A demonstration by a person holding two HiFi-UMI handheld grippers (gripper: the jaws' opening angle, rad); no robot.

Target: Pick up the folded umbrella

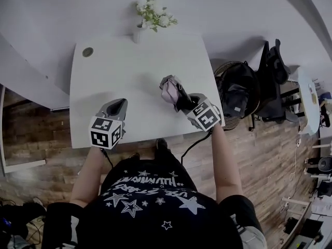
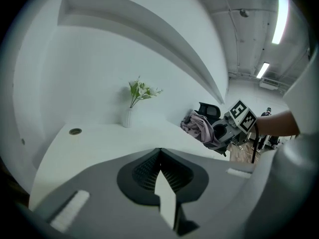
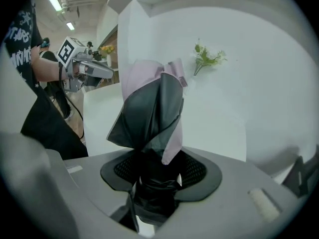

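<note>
The folded umbrella (image 1: 169,90), pink with black panels, is lifted off the white table (image 1: 119,71) near its right edge. My right gripper (image 1: 181,100) is shut on the umbrella's black lower end, and the bunched fabric stands up out of the jaws. In the right gripper view the umbrella (image 3: 152,103) fills the middle, clamped in the right gripper (image 3: 154,183). My left gripper (image 1: 120,107) hovers over the table's near left part, shut with nothing in it. The left gripper view shows its own jaws (image 2: 159,156) closed together and the umbrella (image 2: 199,127) off to the right.
A white vase with flowers (image 1: 140,30) stands at the table's far edge. A round cable hole (image 1: 87,52) sits at the far left corner. A wicker chair holding a black bag (image 1: 237,95) stands just right of the table, on a wooden floor.
</note>
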